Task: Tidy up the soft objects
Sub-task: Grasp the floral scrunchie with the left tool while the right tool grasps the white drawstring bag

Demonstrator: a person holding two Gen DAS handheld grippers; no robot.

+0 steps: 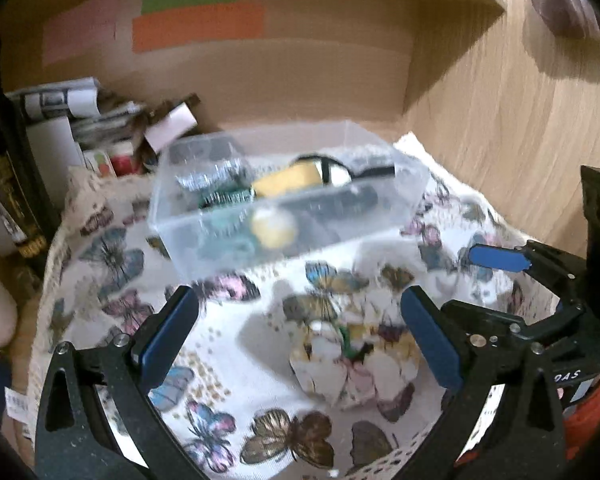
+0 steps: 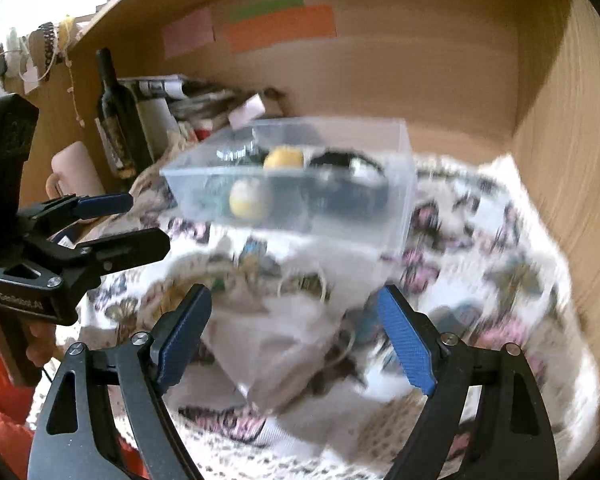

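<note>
Butterfly-print cloth (image 1: 220, 360) under both wide-open grippers, left gripper (image 1: 300, 320), right gripper (image 2: 296, 320); blurred clear box (image 1: 284, 200) beyond.

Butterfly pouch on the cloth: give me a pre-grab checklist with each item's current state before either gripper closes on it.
1. Left gripper open: ok, jaws spread wide with nothing between them.
2. Right gripper open: ok, jaws spread, nothing held.
3. Butterfly pouch free to take: ok, it lies on the butterfly cloth, apart from the clear bin.
4. Pouch lined up with the left gripper: ok, it sits ahead between the fingers, nearer the right one.
5. Room in the clear bin: cannot tell, it already holds a yellow ball and dark items, and the view is blurred.
6. Grippers apart from each other: ok, though close.
</note>
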